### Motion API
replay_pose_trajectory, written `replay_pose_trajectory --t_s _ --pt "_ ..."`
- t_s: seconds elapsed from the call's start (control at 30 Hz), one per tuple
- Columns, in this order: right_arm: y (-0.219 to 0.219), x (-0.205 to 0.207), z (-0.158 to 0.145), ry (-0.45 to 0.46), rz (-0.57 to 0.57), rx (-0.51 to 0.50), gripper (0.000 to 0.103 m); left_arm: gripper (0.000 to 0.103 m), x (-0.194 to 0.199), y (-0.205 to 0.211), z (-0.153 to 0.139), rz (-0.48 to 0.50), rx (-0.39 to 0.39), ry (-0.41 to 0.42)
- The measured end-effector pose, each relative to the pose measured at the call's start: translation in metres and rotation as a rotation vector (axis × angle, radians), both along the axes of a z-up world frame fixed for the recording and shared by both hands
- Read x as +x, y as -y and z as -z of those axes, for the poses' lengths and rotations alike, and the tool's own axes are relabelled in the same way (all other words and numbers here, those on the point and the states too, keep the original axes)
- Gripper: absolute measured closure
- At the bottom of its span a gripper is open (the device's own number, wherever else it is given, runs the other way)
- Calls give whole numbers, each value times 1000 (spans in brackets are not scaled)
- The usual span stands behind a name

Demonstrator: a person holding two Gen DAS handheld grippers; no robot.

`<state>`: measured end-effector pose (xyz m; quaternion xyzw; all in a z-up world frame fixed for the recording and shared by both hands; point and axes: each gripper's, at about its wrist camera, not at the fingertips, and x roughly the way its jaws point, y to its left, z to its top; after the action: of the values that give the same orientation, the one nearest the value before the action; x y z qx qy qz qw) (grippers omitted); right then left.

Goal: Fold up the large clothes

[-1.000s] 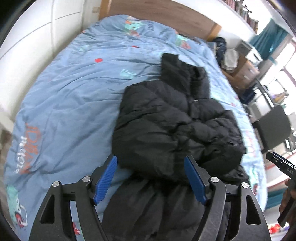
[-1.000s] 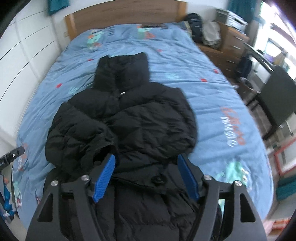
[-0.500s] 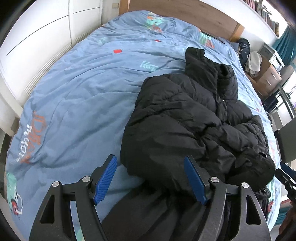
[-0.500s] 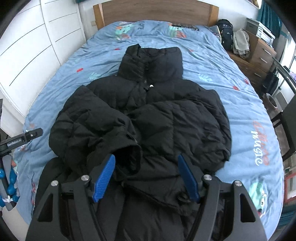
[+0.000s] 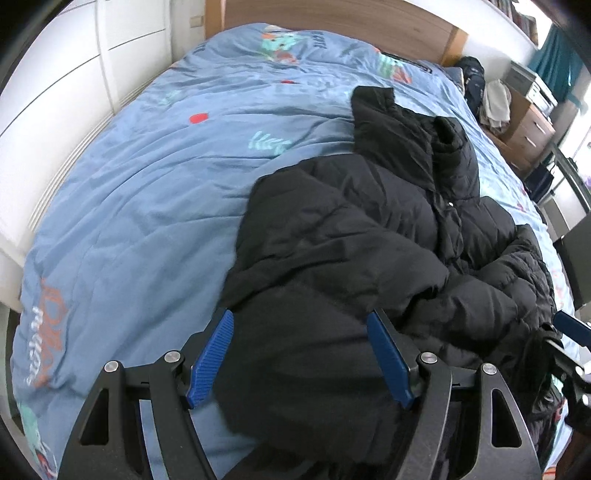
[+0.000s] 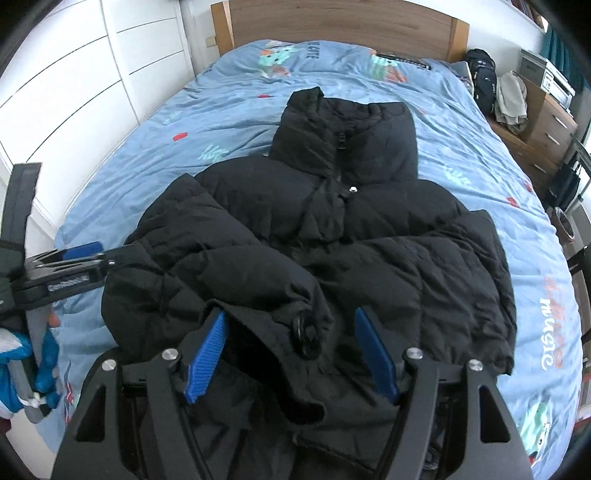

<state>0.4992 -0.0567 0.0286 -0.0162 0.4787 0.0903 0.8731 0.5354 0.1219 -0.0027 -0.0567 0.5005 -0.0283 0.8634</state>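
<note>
A black puffer jacket [image 6: 369,229] lies front up on the blue bedspread, collar toward the headboard, both sleeves folded in across its front. It also shows in the left wrist view [image 5: 369,236]. My left gripper [image 5: 301,354] is open over the jacket's left lower part, holding nothing. My right gripper [image 6: 291,350] is open above the folded sleeve cuff and a black button [image 6: 306,338], holding nothing. The left gripper also shows at the left edge of the right wrist view [image 6: 74,258].
The bed [image 6: 461,122] has a wooden headboard [image 6: 332,22]. White wardrobe doors [image 6: 74,74] run along its left. A wooden dresser [image 6: 543,122] with a backpack and clothes stands at the right, with a dark chair [image 5: 576,258] beyond.
Both grippers have moved forward and lower toward the jacket, so it fills more of each view. The left gripper now reaches into the right wrist view. Jaws stay open.
</note>
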Motion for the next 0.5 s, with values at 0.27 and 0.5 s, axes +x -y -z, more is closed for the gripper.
replay_pose_trajectory --t_s 0.27,0.5 --pt "-8 -4 -31 114 -22 -8 34 29 12 6 10 6 -11 -5" --pt "-35 1 -34 122 -102 17 34 29 15 -5 12 -20 -11 1"
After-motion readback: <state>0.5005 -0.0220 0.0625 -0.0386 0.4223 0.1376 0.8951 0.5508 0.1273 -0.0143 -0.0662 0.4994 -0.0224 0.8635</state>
